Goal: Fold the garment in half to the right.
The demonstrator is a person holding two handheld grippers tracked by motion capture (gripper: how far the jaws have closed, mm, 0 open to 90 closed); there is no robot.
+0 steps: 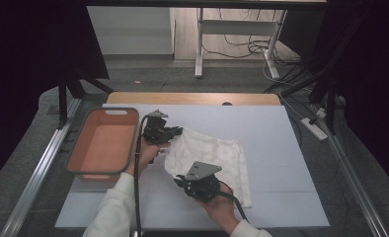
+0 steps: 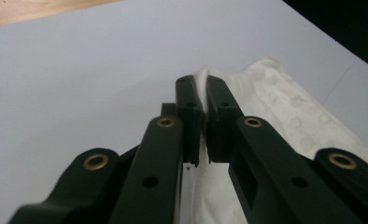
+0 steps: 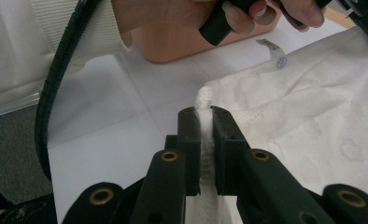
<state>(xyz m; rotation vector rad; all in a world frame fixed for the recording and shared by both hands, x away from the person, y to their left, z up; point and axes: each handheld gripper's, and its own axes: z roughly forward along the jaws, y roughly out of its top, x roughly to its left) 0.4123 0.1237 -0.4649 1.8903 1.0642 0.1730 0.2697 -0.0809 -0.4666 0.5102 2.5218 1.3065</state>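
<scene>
A white patterned cloth lies flat in the middle of the white table sheet. My left gripper is at the cloth's far left corner. In the left gripper view the jaws are shut on a pinched edge of the cloth. My right gripper is at the near left corner. In the right gripper view it is shut on a raised fold of the cloth, which bunches up just past the tips.
An orange basket with a grey rim stands left of the cloth, beside the left hand; its wall appears in the right gripper view. A small label hangs at the cloth's edge. Bare sheet lies right of the cloth.
</scene>
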